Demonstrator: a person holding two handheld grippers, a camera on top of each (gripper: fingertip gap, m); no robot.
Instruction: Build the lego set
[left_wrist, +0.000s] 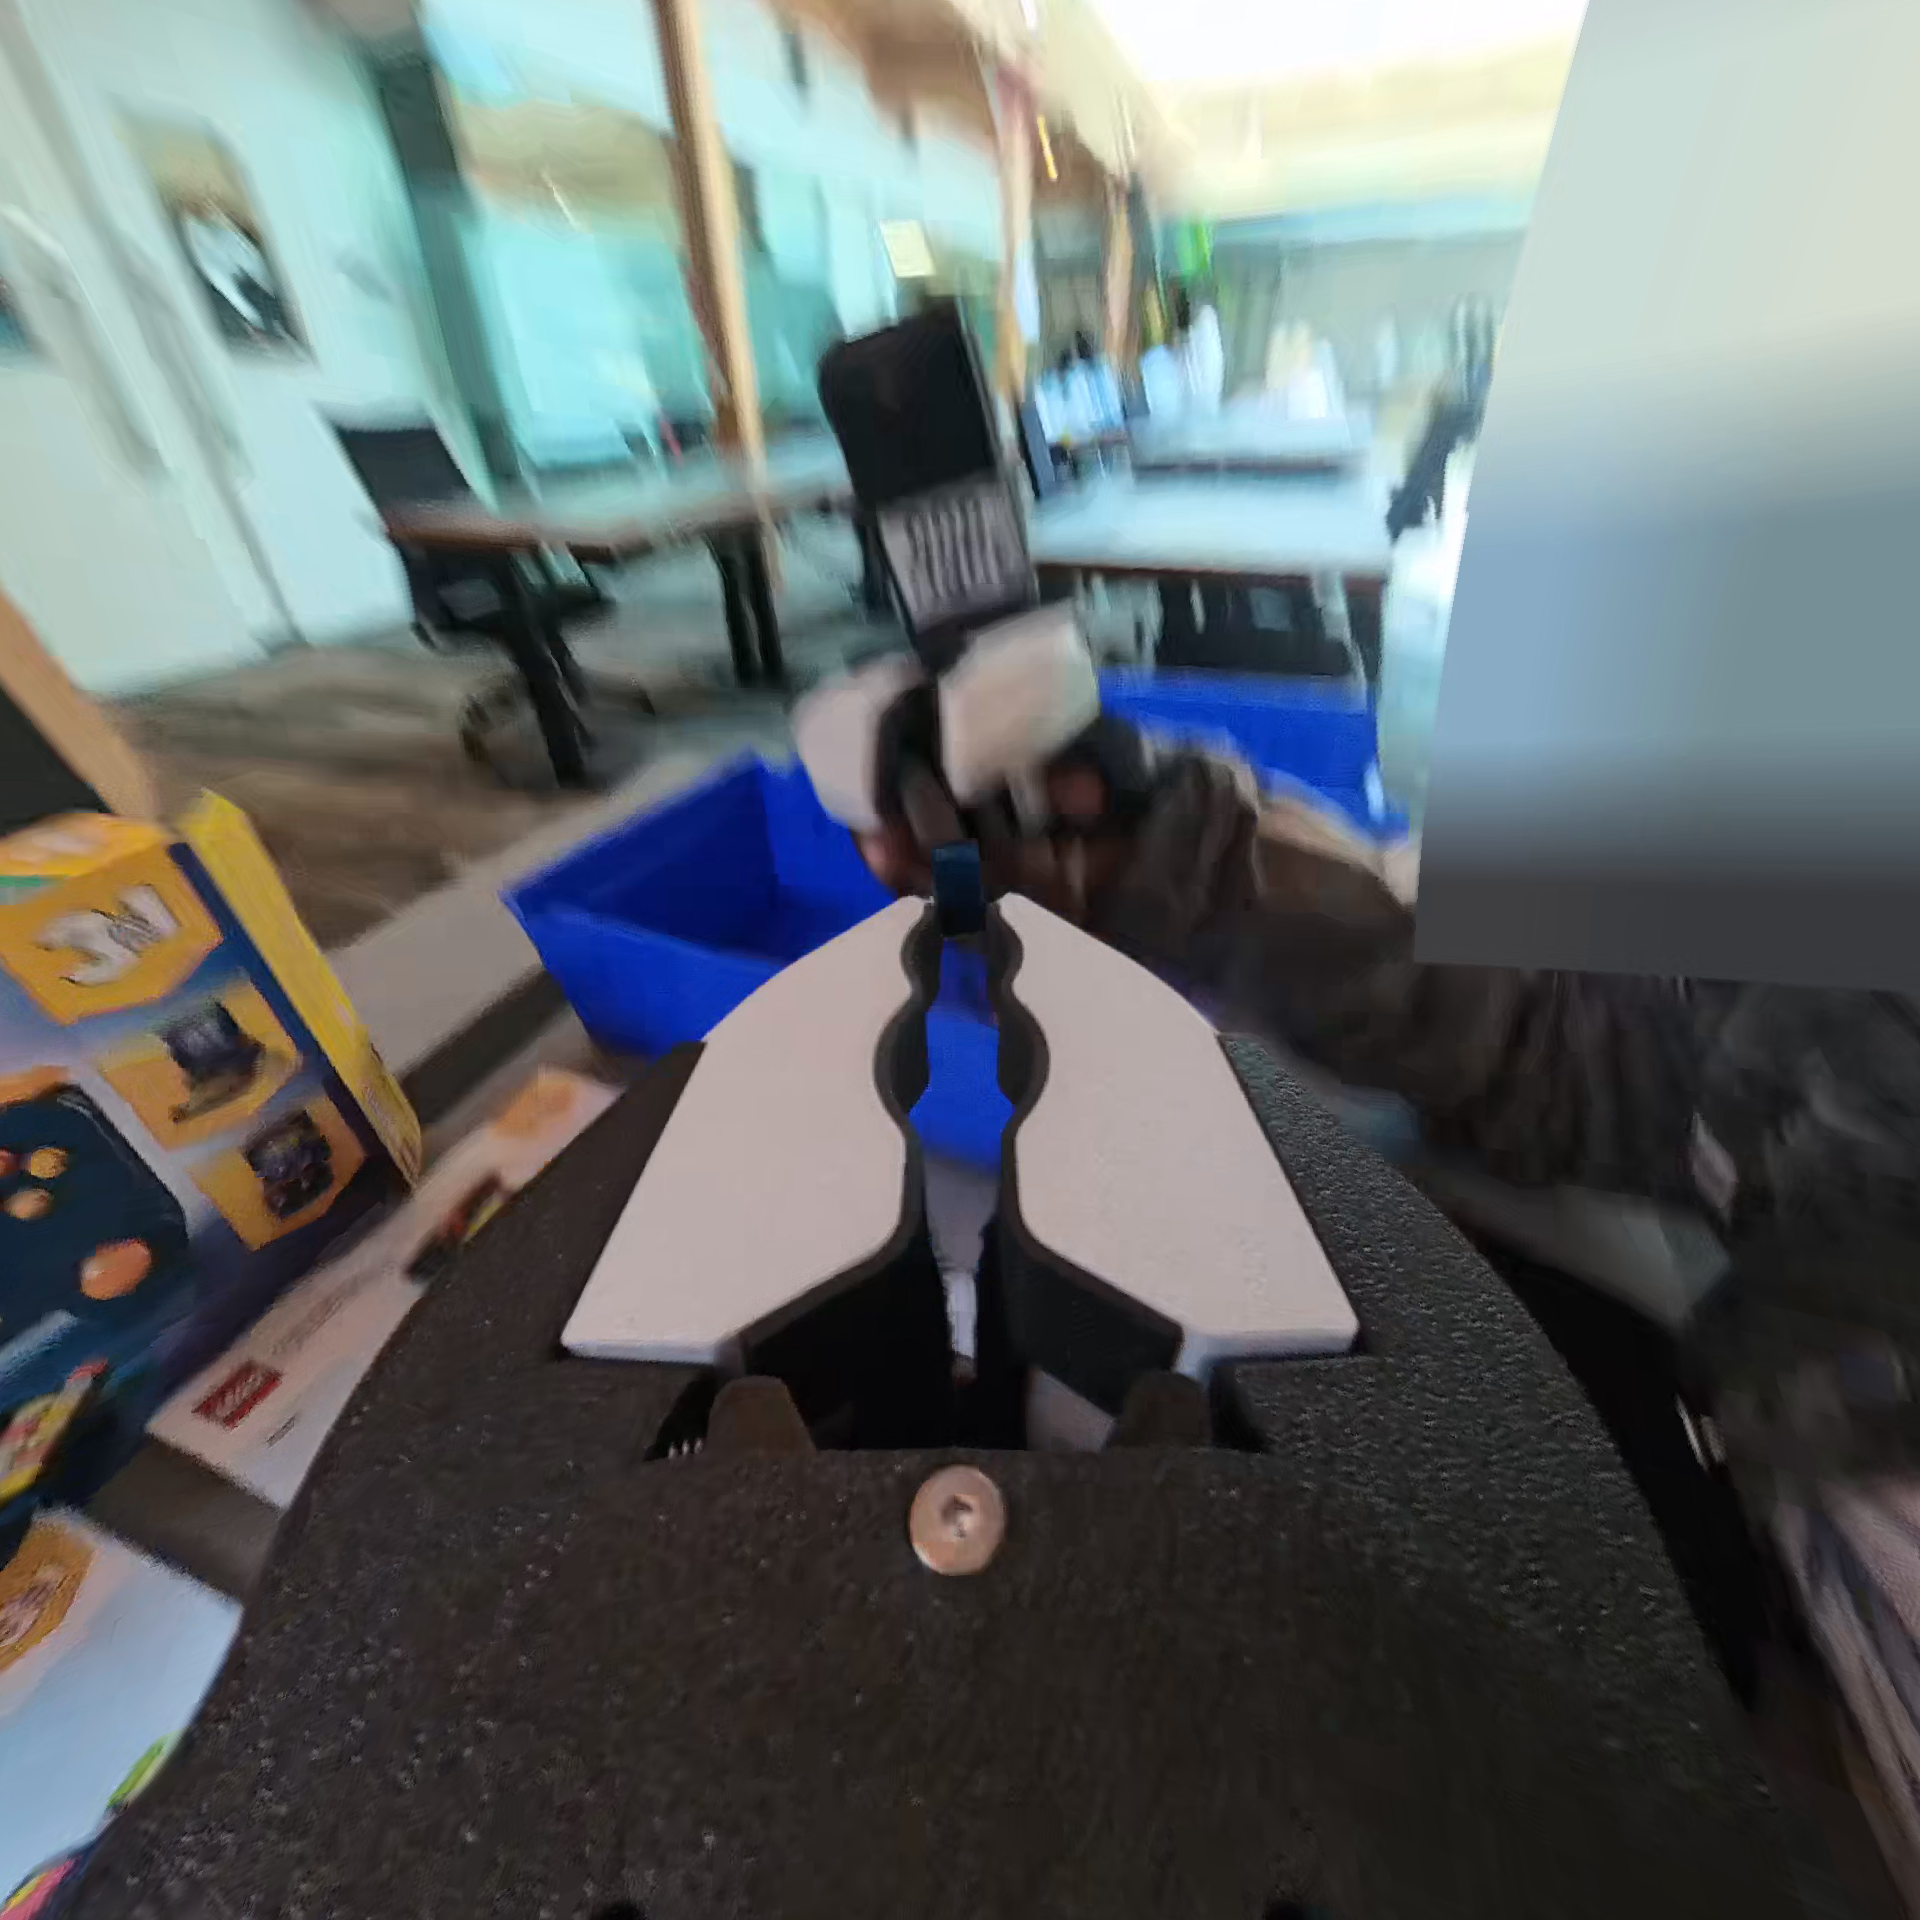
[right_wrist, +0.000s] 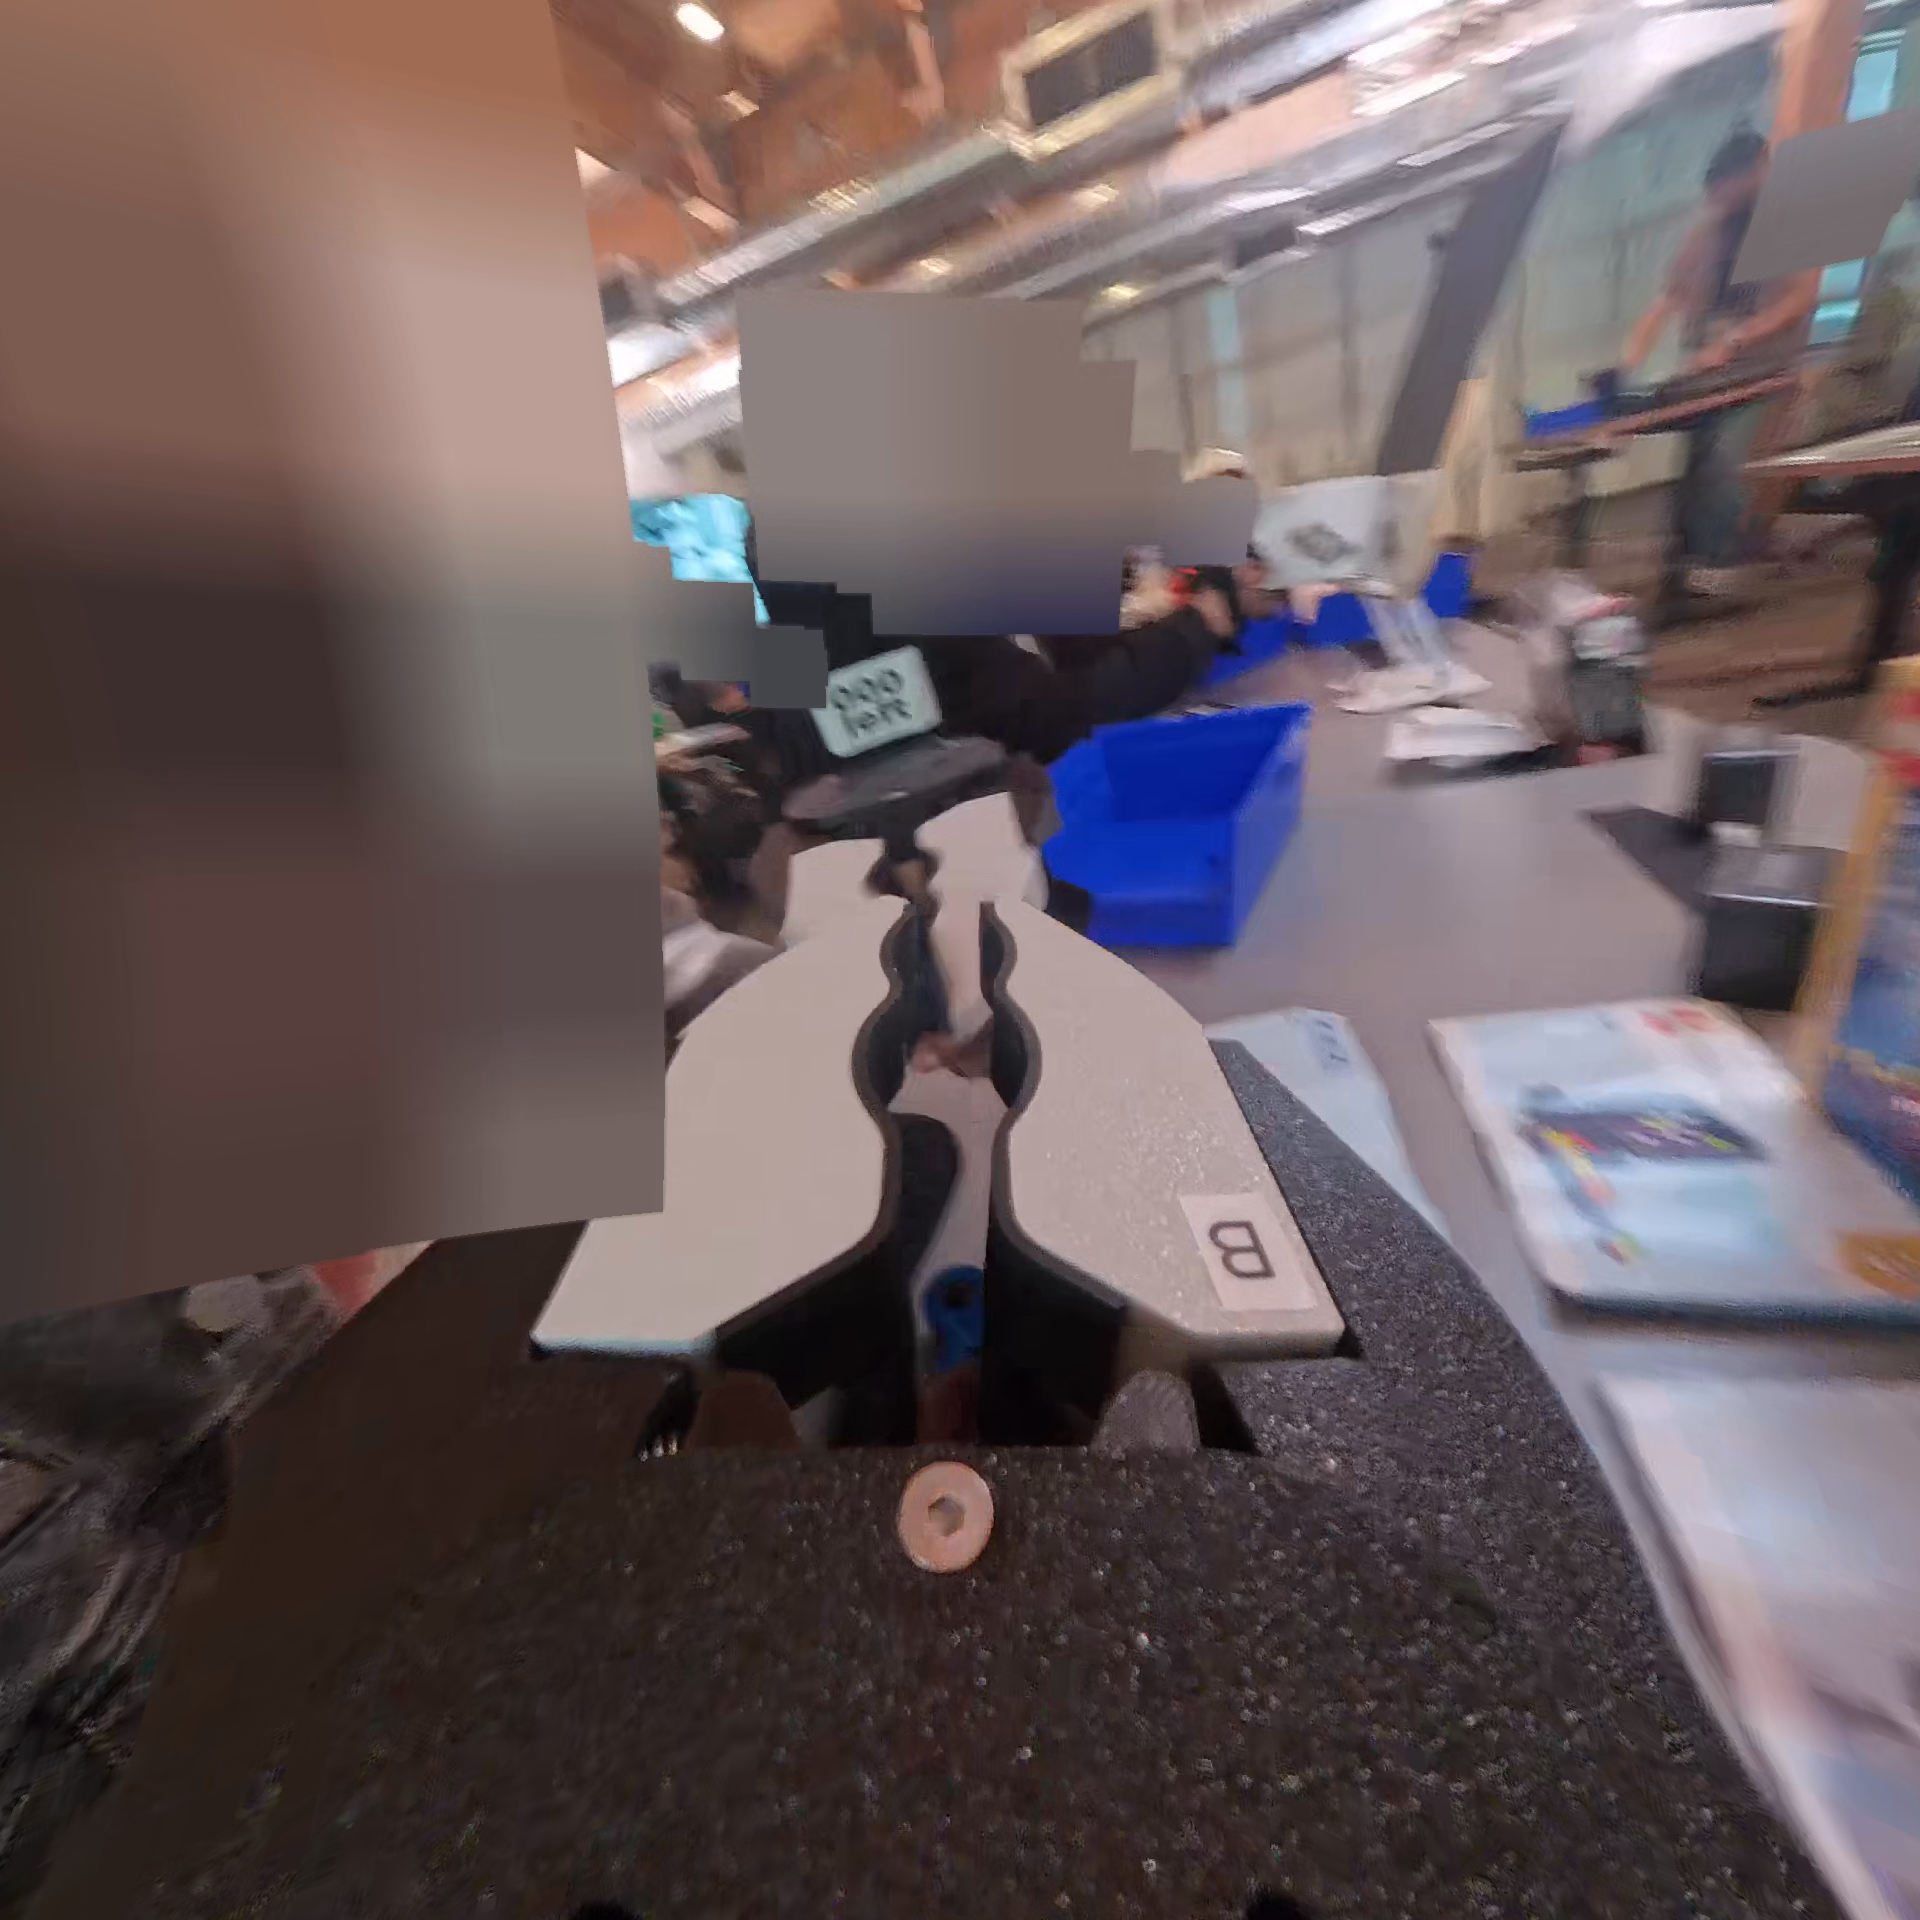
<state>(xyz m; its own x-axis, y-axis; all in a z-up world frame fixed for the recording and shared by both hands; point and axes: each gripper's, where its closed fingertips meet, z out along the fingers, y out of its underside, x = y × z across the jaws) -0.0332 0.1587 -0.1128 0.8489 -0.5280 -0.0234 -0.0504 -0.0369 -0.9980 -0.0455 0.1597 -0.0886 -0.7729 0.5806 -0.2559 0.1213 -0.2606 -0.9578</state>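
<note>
My left gripper (left_wrist: 961, 906) is shut on a small dark blue Lego piece (left_wrist: 956, 883) that sticks out beyond its white fingertips, held in the air. My right gripper (left_wrist: 925, 748) faces it tip to tip just beyond the piece. In the right wrist view my right gripper (right_wrist: 951, 912) has its jaws nearly together with a narrow gap. Motion blur hides whether anything is pinched there. The left gripper (right_wrist: 920, 873) shows close ahead, with a label plate on top. Something small and blue (right_wrist: 951, 1299) shows low down through the gap.
A blue plastic bin (left_wrist: 665, 914) (right_wrist: 1174, 821) stands on the grey table (right_wrist: 1455, 862) behind the grippers. The Lego box (left_wrist: 177, 1039) (right_wrist: 1860, 987) stands upright to one side. Instruction booklets (left_wrist: 343, 1320) (right_wrist: 1621, 1143) lie flat beside it. A person's dark sleeve (left_wrist: 1195, 852) is behind the right gripper. Both grippers' tips are close together, under 4 cm apart.
</note>
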